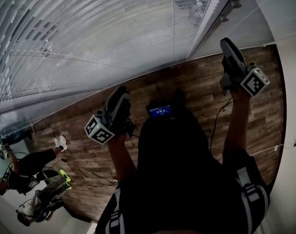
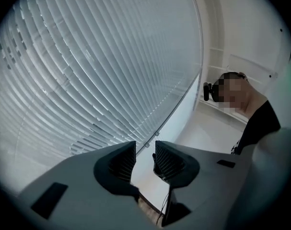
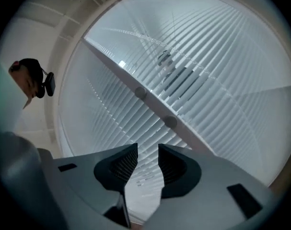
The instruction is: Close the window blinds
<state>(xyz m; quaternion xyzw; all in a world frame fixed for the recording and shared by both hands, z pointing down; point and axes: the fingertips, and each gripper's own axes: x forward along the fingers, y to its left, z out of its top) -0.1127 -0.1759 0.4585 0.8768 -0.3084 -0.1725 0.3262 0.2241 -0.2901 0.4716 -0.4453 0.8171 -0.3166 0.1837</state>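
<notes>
Jaws on my left gripper (image 2: 145,153) and right gripper (image 3: 148,158) both stand apart and empty, facing the window blinds (image 1: 89,38) hanging just ahead. I should find the tilt wand or cord, which I cannot pick out yet, and pinch it squarely without snagging. No writing reads; the small lit screen (image 1: 160,111) is too tiny.

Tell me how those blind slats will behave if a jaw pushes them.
The slats look thin and long, so they would probably flex rather than resist. They hang as one loose sheet, so a push likely swings them together. Such thin edges could kink if pinched hard.
</notes>
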